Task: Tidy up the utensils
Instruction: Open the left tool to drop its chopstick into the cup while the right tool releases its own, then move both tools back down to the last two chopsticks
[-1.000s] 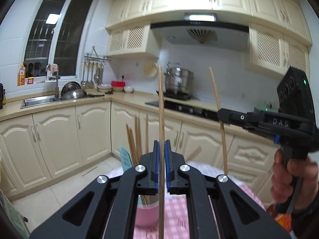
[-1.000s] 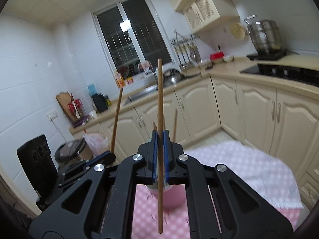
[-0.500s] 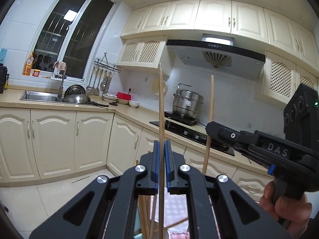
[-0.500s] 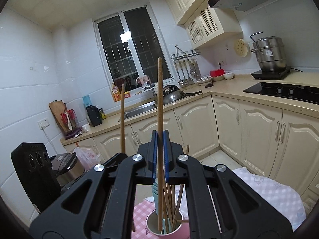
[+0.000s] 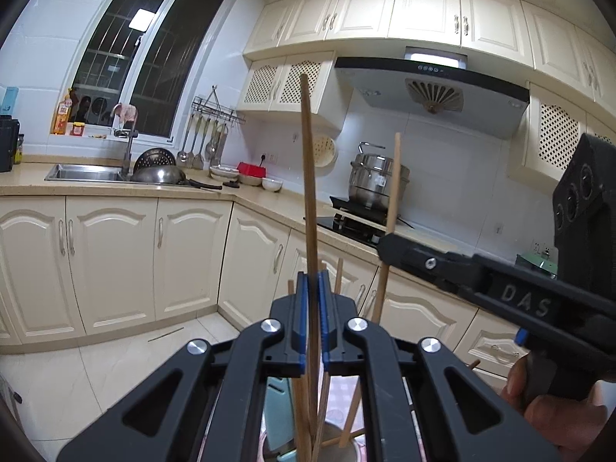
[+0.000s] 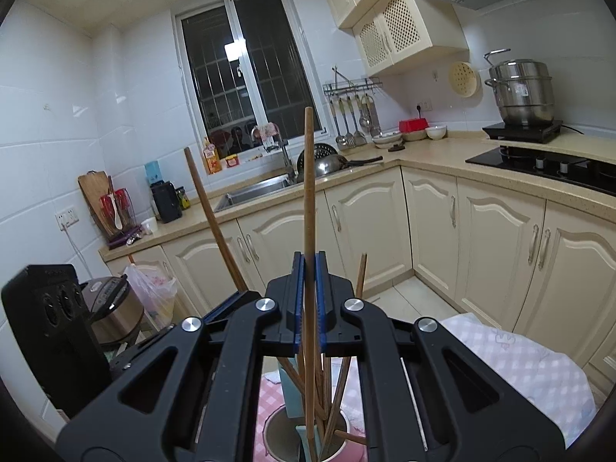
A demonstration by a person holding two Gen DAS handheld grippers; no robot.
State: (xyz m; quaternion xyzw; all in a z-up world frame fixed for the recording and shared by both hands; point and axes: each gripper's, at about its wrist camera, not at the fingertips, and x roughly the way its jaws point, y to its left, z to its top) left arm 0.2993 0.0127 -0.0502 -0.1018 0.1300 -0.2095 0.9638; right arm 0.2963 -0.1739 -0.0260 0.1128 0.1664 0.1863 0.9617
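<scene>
Your left gripper (image 5: 312, 300) pinches one wooden chopstick (image 5: 308, 177) upright, and your right gripper (image 6: 308, 285) pinches another chopstick (image 6: 308, 192). Both tips hang over the pink cup (image 6: 277, 435). They look light, stiff and smooth, so hold each near its middle.

Both chopsticks (image 6: 309, 200) now reach into the cup (image 6: 277, 437).
</scene>
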